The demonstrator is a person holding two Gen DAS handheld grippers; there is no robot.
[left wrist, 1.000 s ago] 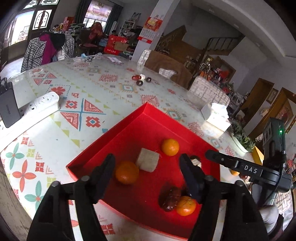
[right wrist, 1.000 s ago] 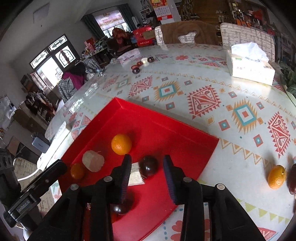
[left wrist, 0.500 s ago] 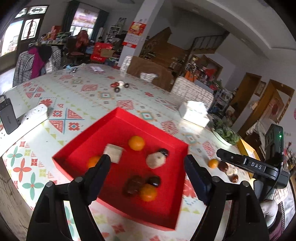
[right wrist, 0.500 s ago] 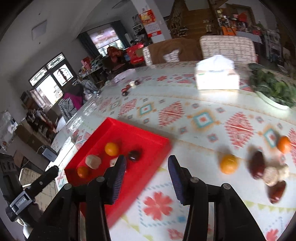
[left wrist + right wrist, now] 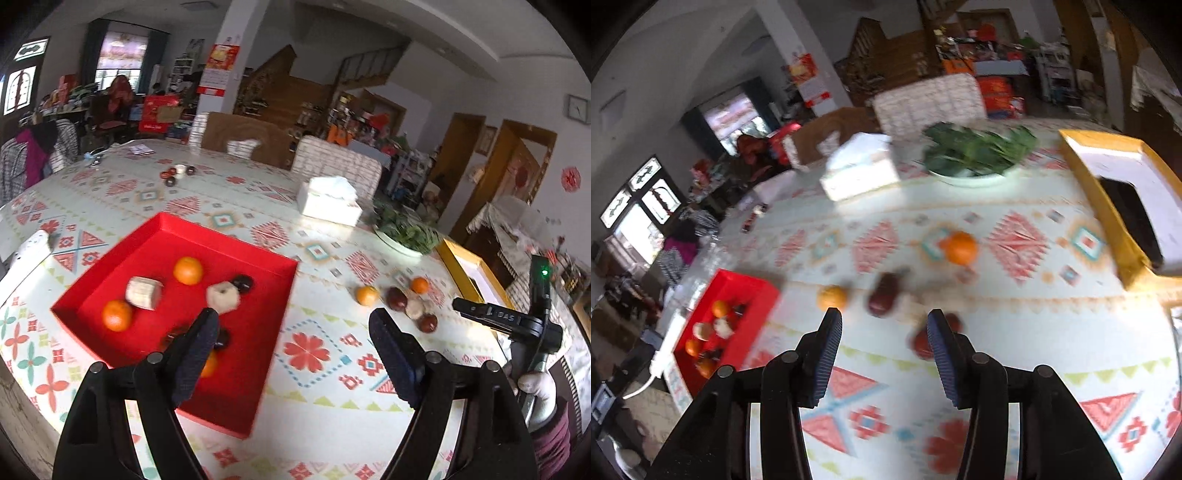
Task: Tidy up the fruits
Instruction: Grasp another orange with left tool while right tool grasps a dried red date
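Patterned cloth covers the big table [image 5: 229, 206], and the red tray [image 5: 255, 387] sits at lower left of the left wrist view, holding two oranges [image 5: 188, 270], two pale cut chunks [image 5: 143, 292] and a dark fruit [image 5: 242, 282]; more dark and orange pieces lie partly hidden behind the left finger there. At middle right of that view a loose cluster rests on the cloth well apart from the tray: an orange [image 5: 367, 295], a dark red fruit [image 5: 396, 298], a smaller orange [image 5: 419, 285], a pale piece and another dark one. The left gripper [image 5: 291, 334] has its fingers wide apart, holding nothing, above the tray's right edge. The right gripper [image 5: 882, 325] is also spread and empty, over the cluster; a reddish fruit [image 5: 921, 341] is half hidden by its right finger, and heavy blur there makes the pieces hard to tell apart. Beyond stand a tissue box [image 5: 328, 201], a bowl of greens [image 5: 402, 229] and a yellow box [image 5: 1115, 206], cut off at right.
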